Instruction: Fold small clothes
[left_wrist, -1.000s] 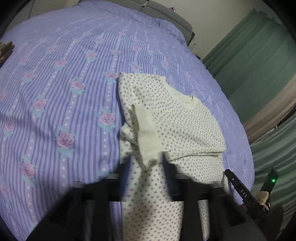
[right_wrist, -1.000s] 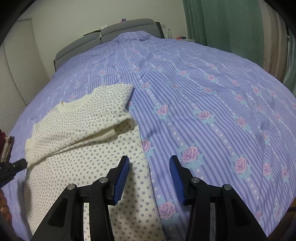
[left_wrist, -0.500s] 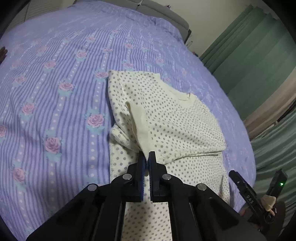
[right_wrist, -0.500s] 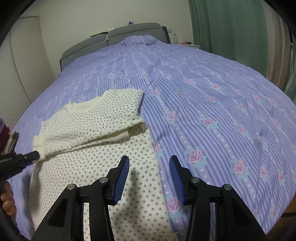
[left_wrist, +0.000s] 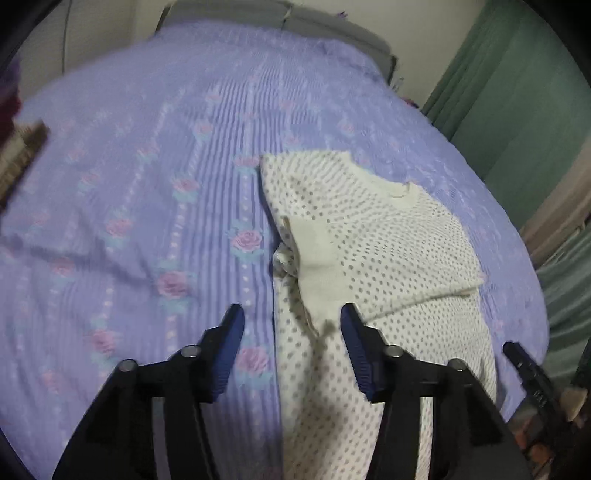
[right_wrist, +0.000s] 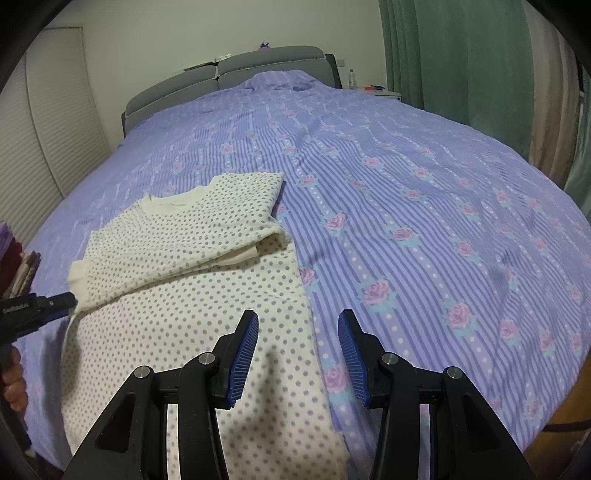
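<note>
left view: your left gripper (left_wrist: 291, 347) is opening, nothing pinched; the dotted top (left_wrist: 373, 258) lies on the striped bedspread (left_wrist: 129, 206), sleeves folded in, body fold left. right view: your right gripper (right_wrist: 297, 350) hangs part open and empty over the hem; grey headboard (right_wrist: 229, 70), green curtains (right_wrist: 461, 55) behind.

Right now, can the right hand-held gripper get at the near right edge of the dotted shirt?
Probably yes. The right hand-held gripper is open, empty, and hovers over that edge of the dotted shirt. Only flat bedspread lies beside it.
</note>
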